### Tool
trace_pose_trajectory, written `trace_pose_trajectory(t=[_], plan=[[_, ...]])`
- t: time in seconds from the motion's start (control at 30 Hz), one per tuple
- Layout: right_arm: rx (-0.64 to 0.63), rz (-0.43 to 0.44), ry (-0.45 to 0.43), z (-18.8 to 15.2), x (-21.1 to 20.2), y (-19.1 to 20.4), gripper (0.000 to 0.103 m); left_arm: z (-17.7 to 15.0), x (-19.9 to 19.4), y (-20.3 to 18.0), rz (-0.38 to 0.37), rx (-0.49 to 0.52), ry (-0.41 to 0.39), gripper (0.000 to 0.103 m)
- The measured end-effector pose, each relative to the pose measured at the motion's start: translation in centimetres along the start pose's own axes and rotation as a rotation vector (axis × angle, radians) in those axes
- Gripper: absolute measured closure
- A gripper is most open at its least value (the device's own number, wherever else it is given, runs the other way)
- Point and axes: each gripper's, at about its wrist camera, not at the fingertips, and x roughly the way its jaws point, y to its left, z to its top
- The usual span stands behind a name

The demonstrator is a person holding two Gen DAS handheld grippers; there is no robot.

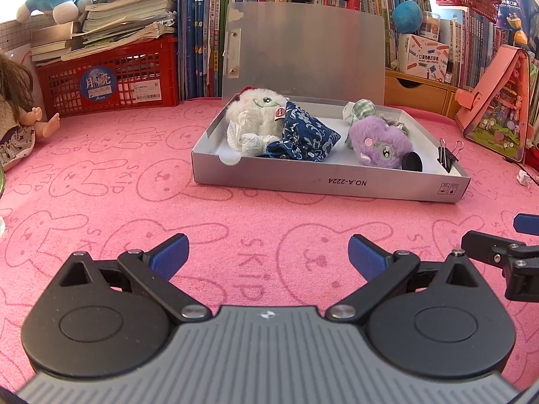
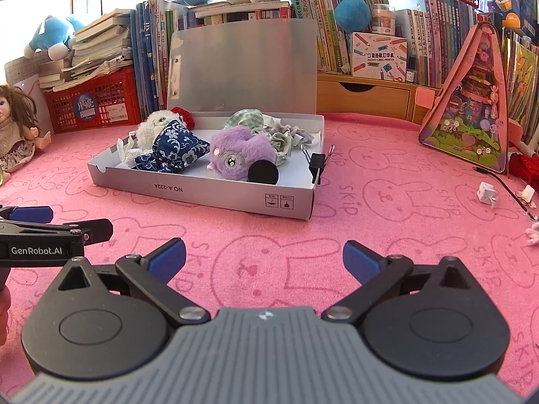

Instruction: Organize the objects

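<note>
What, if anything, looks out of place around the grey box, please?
A black binder clip straddles the right wall of the grey box instead of lying inside, and small paper scraps lie loose on the pink cloth to its right.

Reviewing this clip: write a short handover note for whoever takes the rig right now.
Left claw: open, empty, over the pink bunny-print cloth.
Right claw: open, empty, beside it.
Shallow grey cardboard box, lid up, holds the white plush toy, blue floral cloth pouch, purple furry plush, green checked fabric and black round disc. Black binder clip sits at its right wall.
Left: small white bits on the cloth at right; the lid, if it is meant to close.
</note>
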Motion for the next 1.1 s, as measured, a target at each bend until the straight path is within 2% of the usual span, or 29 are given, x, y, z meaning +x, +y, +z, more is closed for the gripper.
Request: trace_pose_trajectory(t=[0.17,0.5,1.1], plan=[[0.019,-0.004,0.022,-1.0,0.2,-0.4,0.0,-1.1,-0.2,0.3,0.014,0.008,0.012,0.001],[-0.002,-0.02,0.028,-1.9,0.4,0.1,0.0,-1.4,0.0,0.7,0.014,-0.028,0.027,0.001],[-0.04,-0.029,0.057,-2.0,0.8,0.7,0.0,-1.4,0.3,0.0,0.036,0.011,0.044,0.0]])
